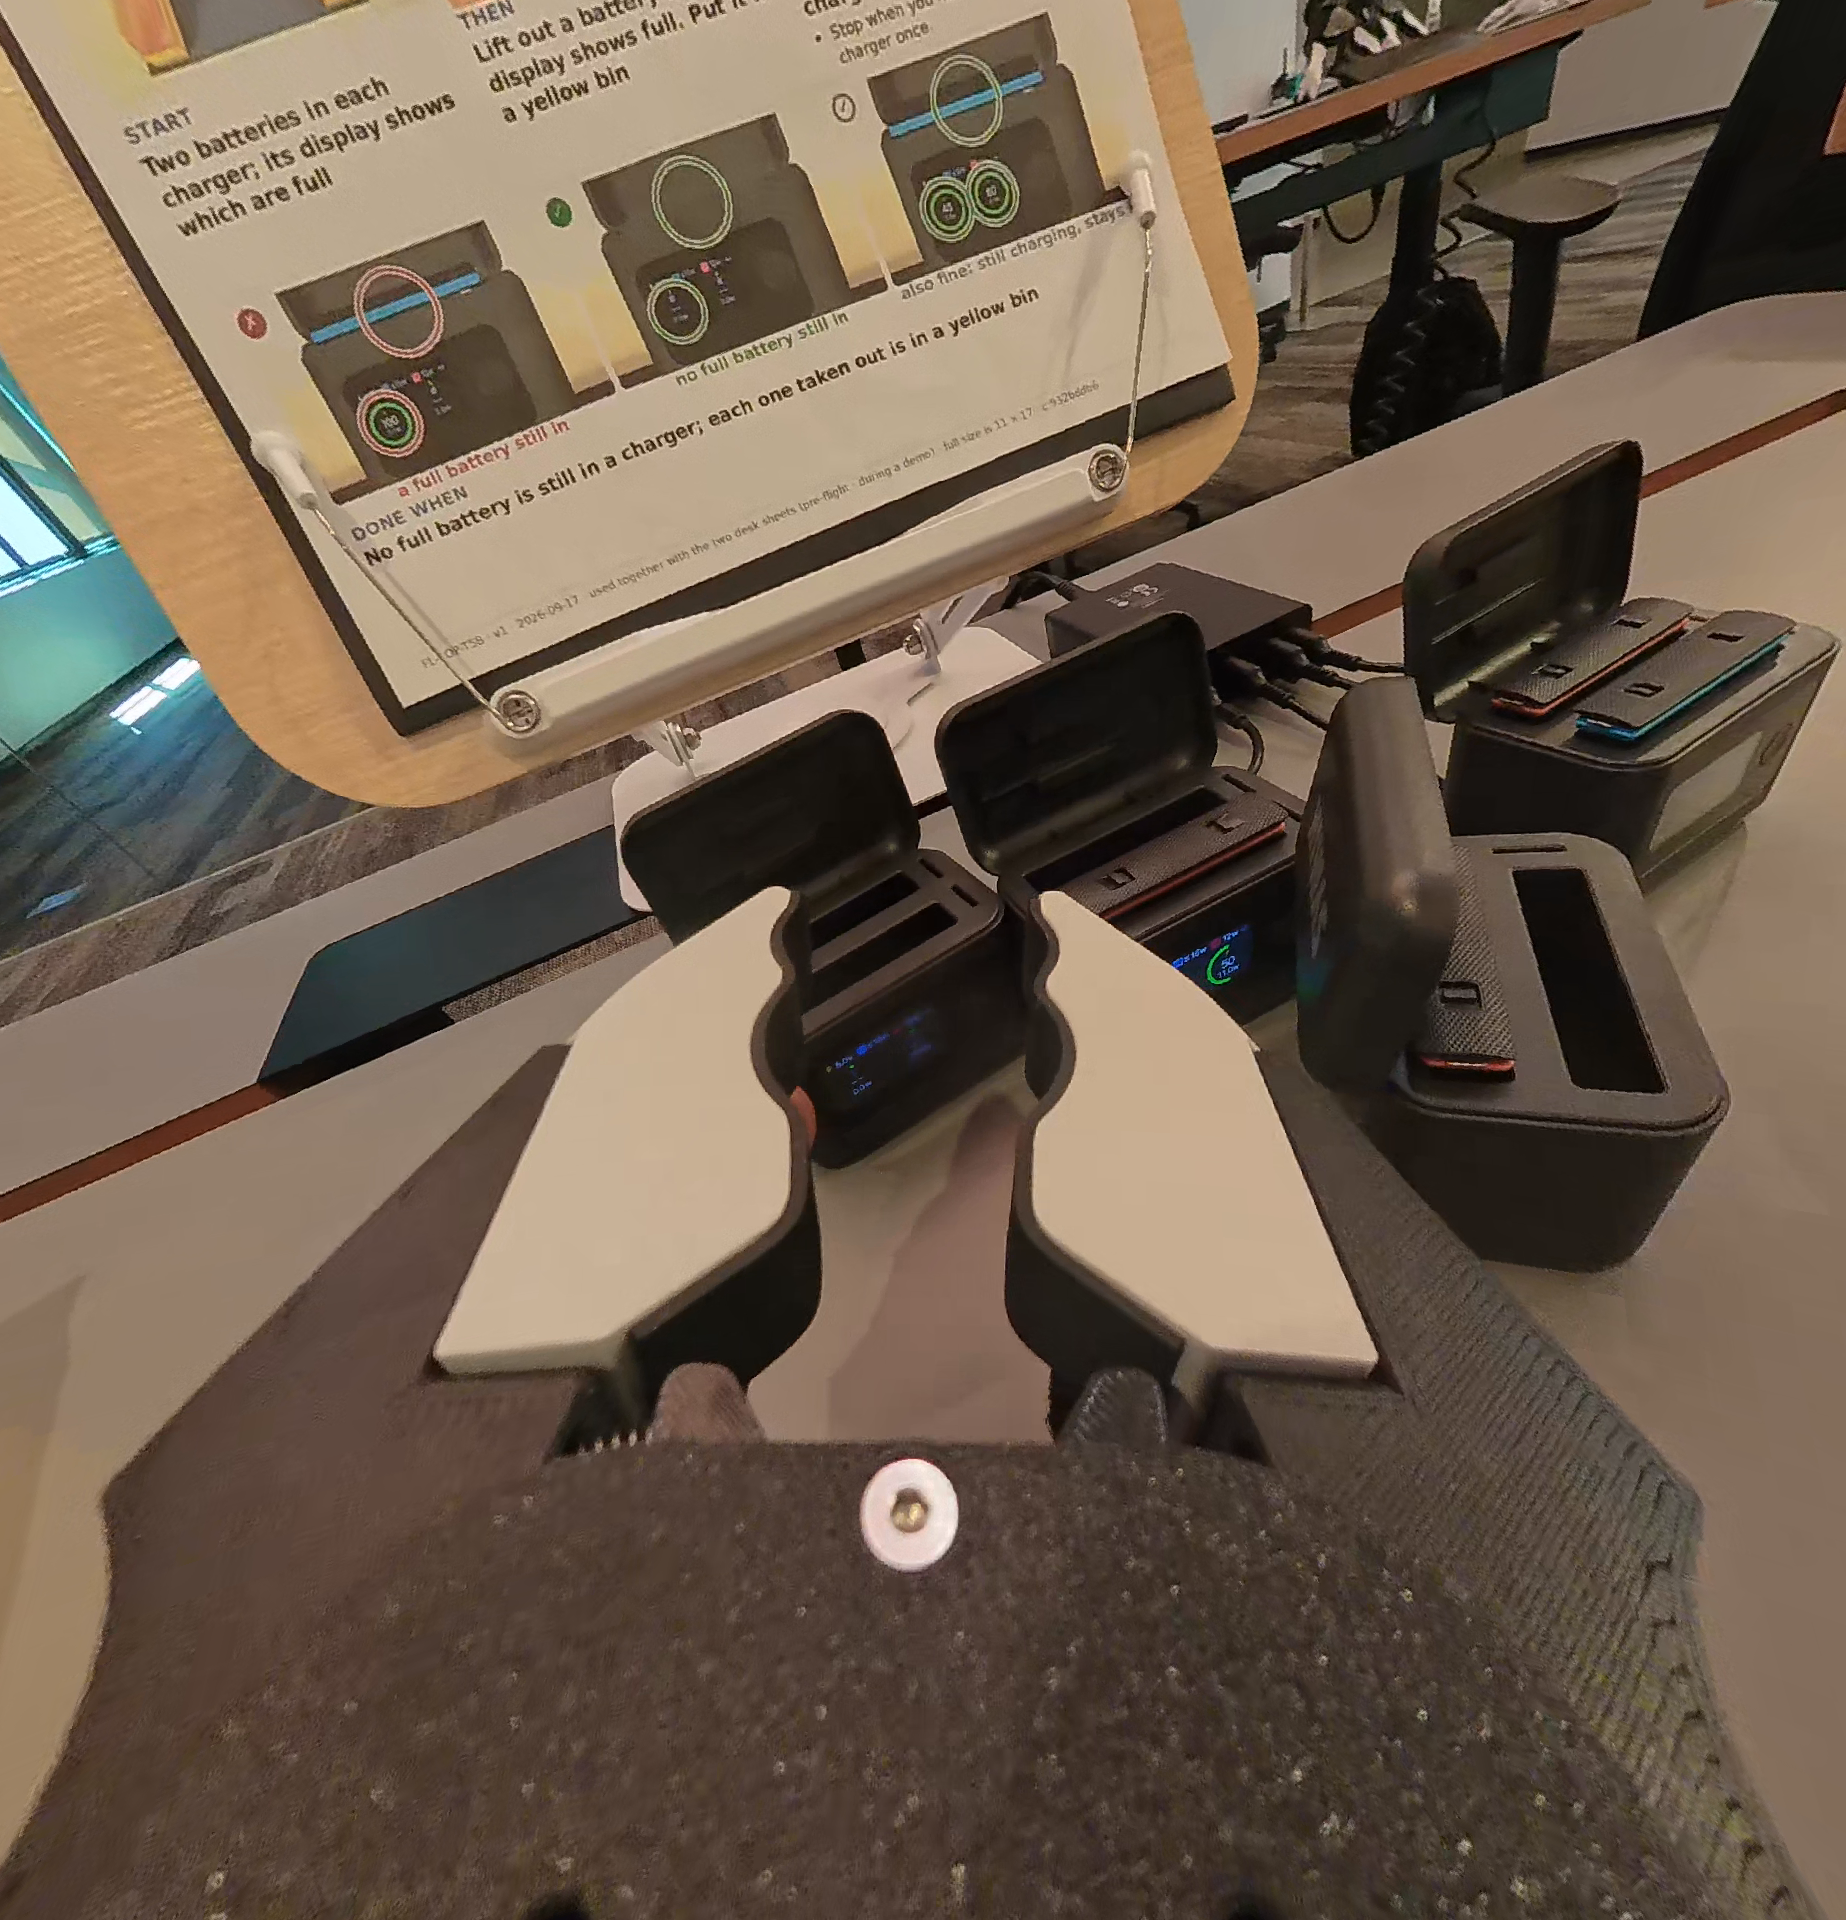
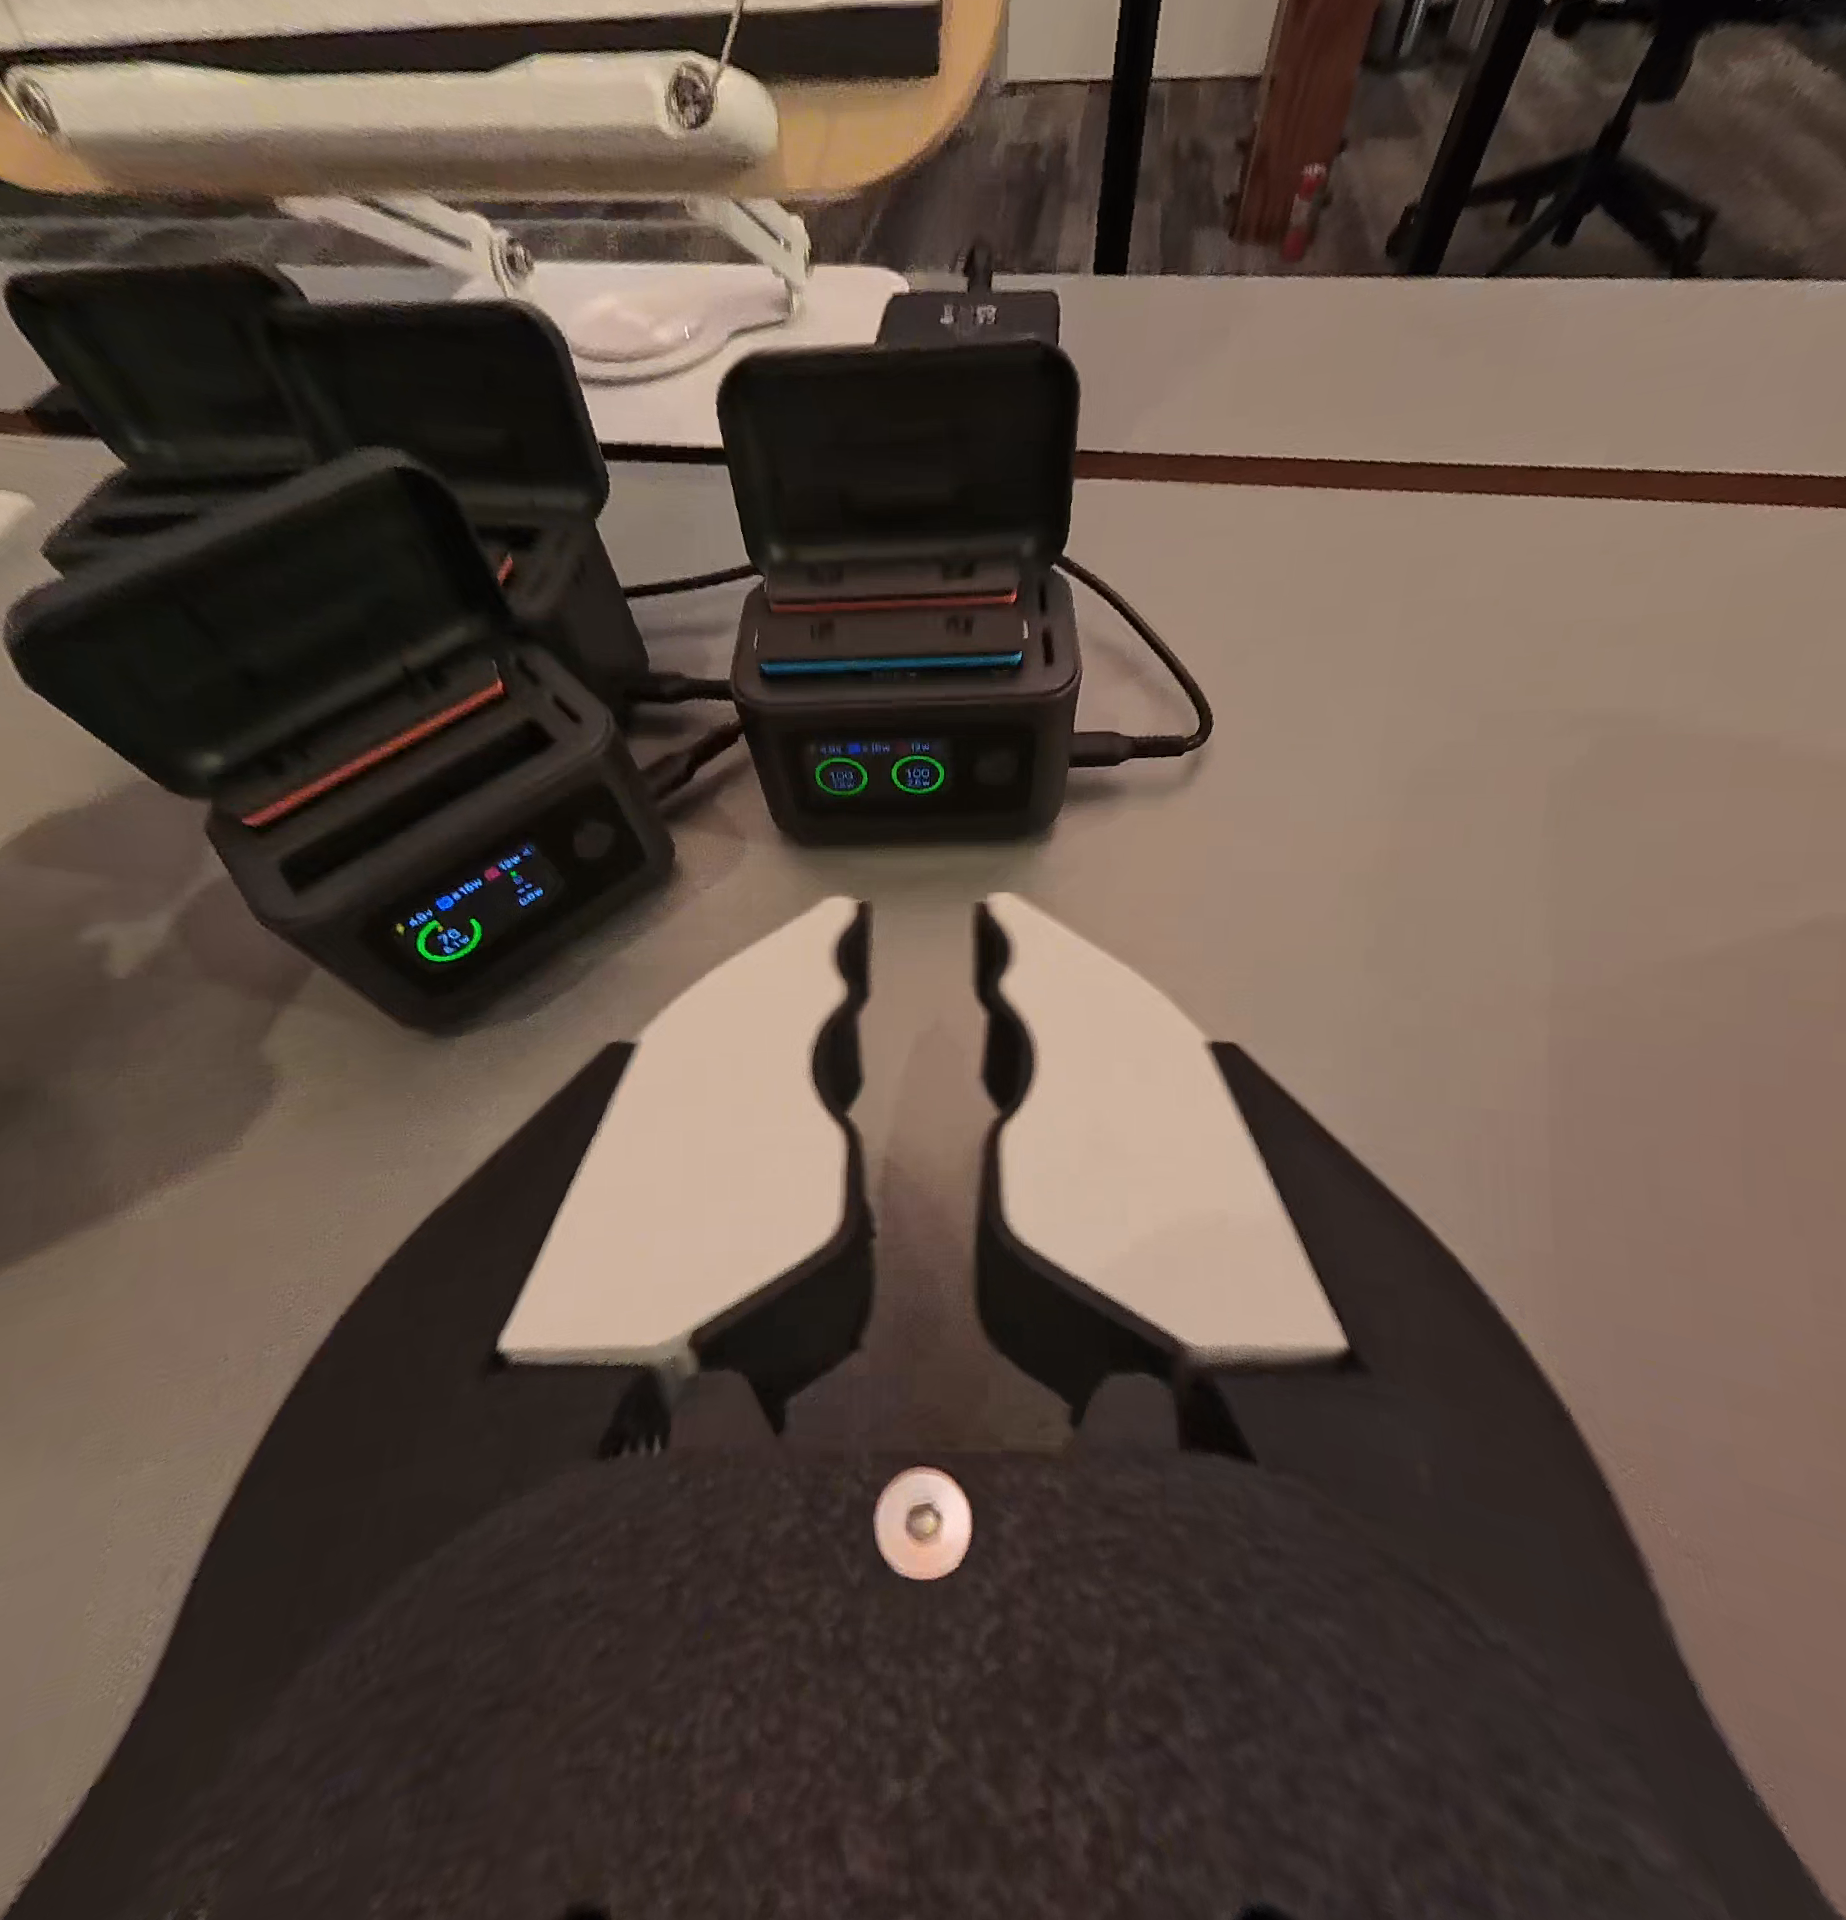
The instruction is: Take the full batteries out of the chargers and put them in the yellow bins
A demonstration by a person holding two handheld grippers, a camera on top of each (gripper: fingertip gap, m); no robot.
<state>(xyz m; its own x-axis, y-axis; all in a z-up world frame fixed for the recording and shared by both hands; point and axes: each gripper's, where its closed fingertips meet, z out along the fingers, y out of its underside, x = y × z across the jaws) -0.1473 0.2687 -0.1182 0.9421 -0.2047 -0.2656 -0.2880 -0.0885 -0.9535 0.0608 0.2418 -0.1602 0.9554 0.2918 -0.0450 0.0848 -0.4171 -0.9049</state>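
Observation:
Several black chargers stand on the grey table with their lids open. In the left wrist view my left gripper (image 1: 914,914) is open and empty, just in front of a charger with two empty slots (image 1: 898,997). To its right stand a charger with one red-edged battery (image 1: 1158,883), another with one battery and one empty slot (image 1: 1521,1039), and one holding a red-edged and a blue-edged battery (image 1: 1646,727). In the right wrist view my right gripper (image 2: 924,914) is open a little and empty, just short of a charger (image 2: 903,707) with two batteries and two full green rings on its display. No yellow bin is in view.
An instruction board on a white stand (image 1: 628,343) stands behind the chargers. A black power hub (image 1: 1168,613) with cables (image 2: 1158,665) lies at the back. A charger with a partial green ring (image 2: 431,831) sits left of the right gripper. Bare table (image 2: 1470,831) lies to its right.

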